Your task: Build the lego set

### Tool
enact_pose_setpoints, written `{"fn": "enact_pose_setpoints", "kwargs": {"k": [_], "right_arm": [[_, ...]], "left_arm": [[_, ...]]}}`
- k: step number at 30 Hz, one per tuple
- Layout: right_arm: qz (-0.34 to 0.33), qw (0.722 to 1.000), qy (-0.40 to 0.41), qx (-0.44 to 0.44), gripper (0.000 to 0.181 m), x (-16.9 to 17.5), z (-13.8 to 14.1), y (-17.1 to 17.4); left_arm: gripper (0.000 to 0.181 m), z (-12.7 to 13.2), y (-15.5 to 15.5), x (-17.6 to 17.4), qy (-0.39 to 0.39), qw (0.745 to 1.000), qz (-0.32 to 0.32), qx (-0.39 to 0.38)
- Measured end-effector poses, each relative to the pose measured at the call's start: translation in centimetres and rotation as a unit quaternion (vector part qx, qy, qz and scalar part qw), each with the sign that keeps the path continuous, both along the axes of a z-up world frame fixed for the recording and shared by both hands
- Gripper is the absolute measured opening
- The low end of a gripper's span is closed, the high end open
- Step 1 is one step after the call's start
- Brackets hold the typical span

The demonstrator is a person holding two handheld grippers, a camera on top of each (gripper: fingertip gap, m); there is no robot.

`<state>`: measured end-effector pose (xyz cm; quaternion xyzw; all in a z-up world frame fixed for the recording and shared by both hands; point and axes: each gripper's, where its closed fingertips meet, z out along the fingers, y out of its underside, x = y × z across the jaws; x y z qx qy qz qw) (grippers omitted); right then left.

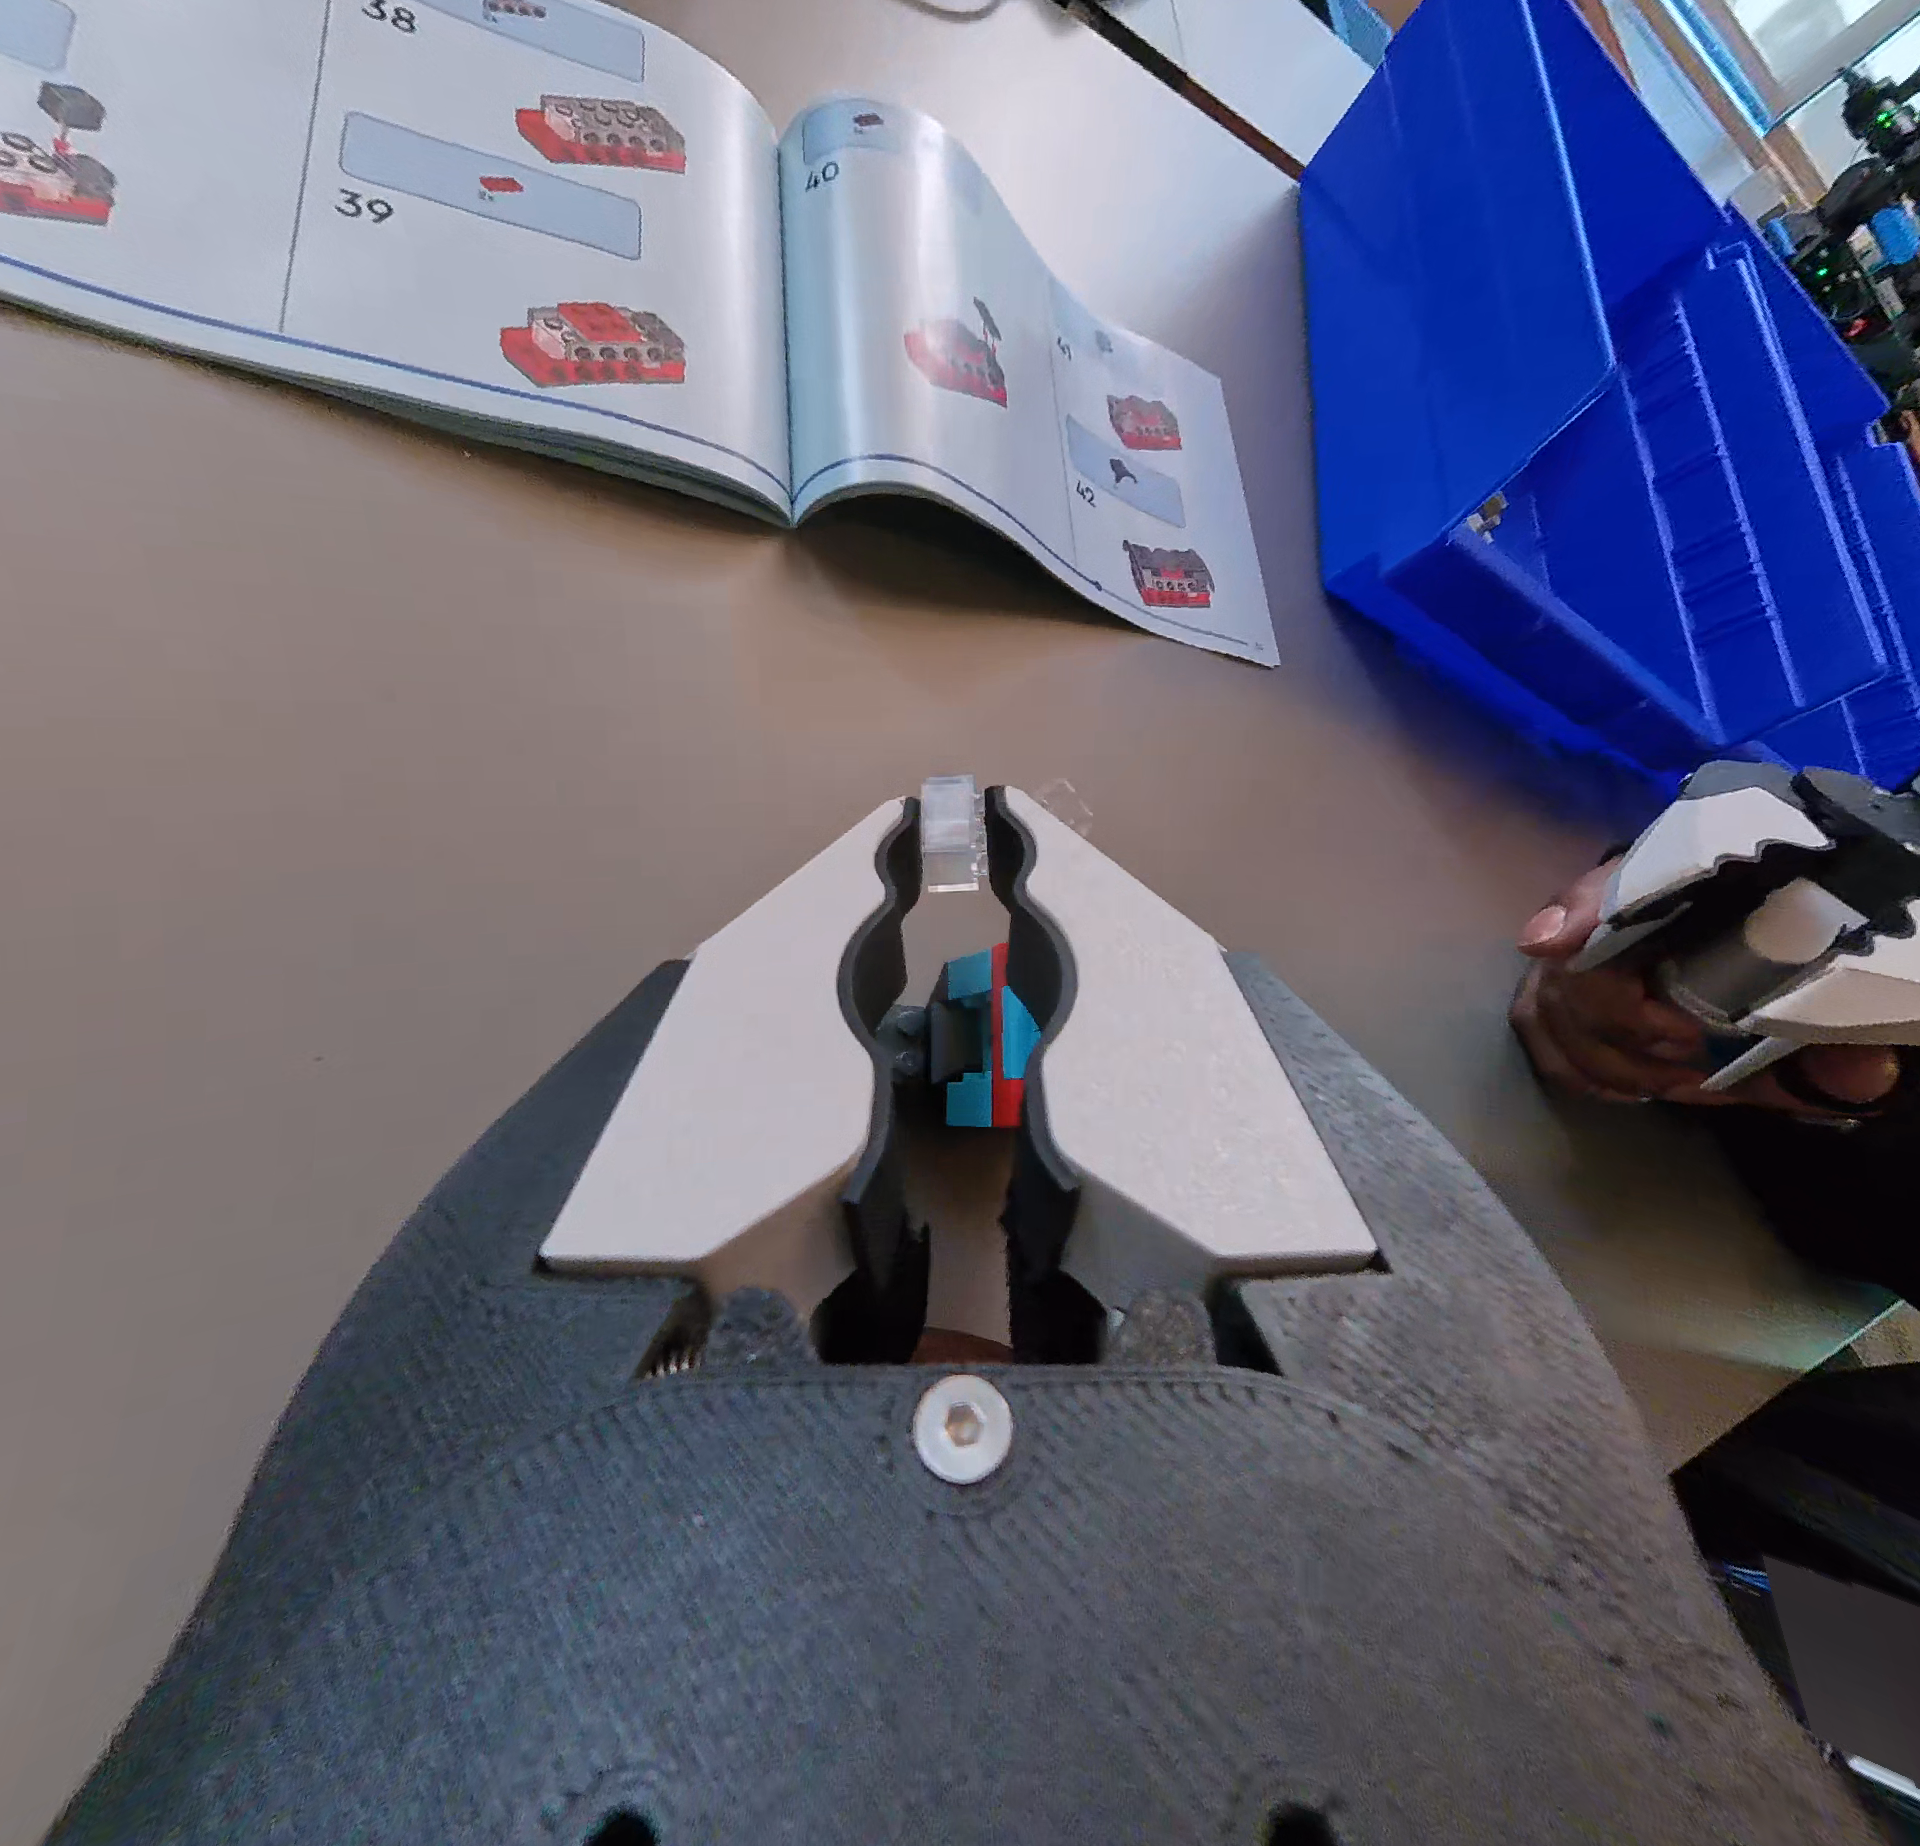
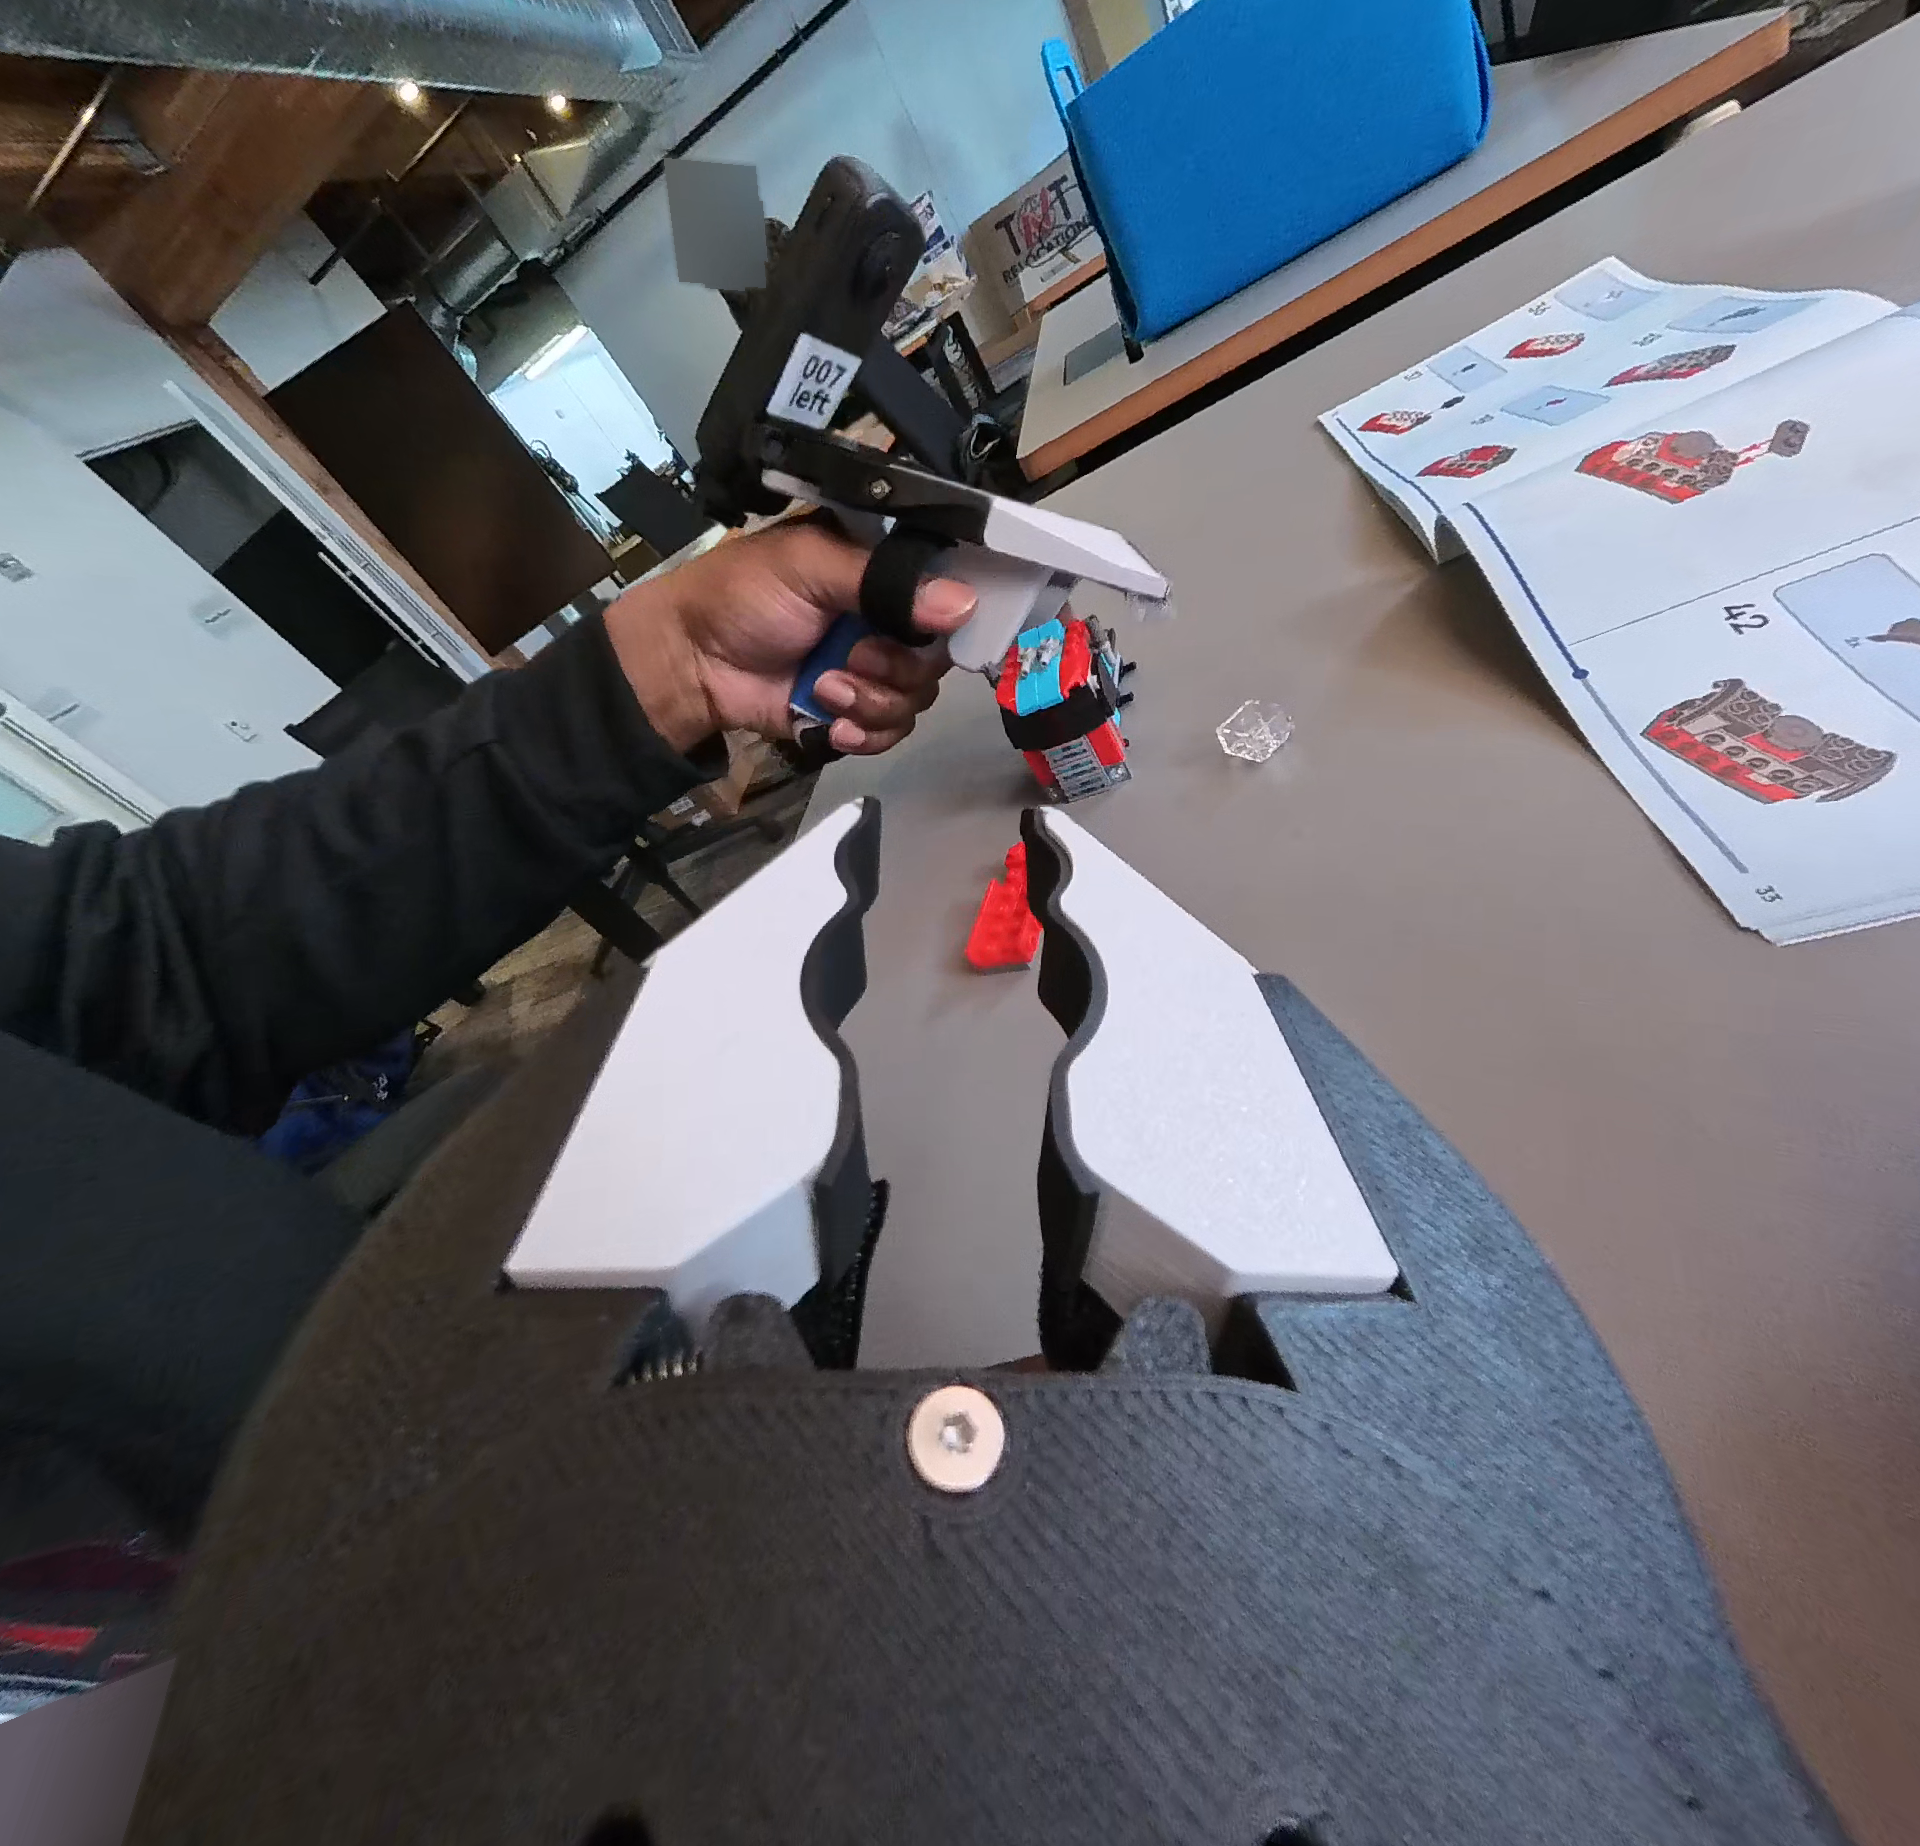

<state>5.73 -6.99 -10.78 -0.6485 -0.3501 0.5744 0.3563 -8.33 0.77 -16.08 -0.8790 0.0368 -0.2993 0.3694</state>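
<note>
My left gripper [image 1: 951, 809] is shut on a small clear brick [image 1: 951, 856] held at its fingertips. Below it, seen through the gap between the fingers, stands the red, blue and black lego model [image 1: 987, 1043]. In the right wrist view the left gripper [image 2: 1148, 596] hovers just above that model [image 2: 1070, 716]. My right gripper [image 2: 951, 830] is open and empty, low over the table. A red plate [image 2: 1003, 918] lies flat on the table just beyond its right finger. A loose clear piece [image 2: 1255, 729] lies to the right of the model.
The open instruction booklet [image 1: 623, 269] lies ahead, and shows in the right wrist view [image 2: 1714, 601] too. Blue bins [image 1: 1610, 425] stand at the right. A hand [image 1: 1600, 1017] holds the right gripper near the table edge. The grey table [image 2: 1455, 1069] runs rightwards. The tips of one gripper are about 15 cm away from the tips of the other. From my left tips it is roughly 5 cm to the loose clear piece [image 2: 1255, 729]; from my right, 15 cm.
</note>
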Motion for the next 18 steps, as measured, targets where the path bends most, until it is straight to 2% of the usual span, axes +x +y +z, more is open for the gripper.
{"fn": "enact_pose_setpoints", "kwargs": {"k": [6, 11, 18], "right_arm": [[0.000, 1.000, -0.002, -0.001, 0.027, 0.0, 0.0, 0.0], [0.001, 1.000, -0.002, 0.001, 0.027, 0.0, 0.0, -0.1], [-0.019, 1.000, -0.009, 0.005, 0.027, 0.0, -0.2, 0.4]], "left_arm": [[0.015, -0.3, -0.2, 0.3, -0.009, 1.000, -0.014, -0.026], [0.018, -0.1, 0.0, 0.9, -0.019, 1.000, -0.014, -0.005], [0.041, 3.4, -1.5, -0.5, -0.017, 0.991, 0.044, 0.124]]}}
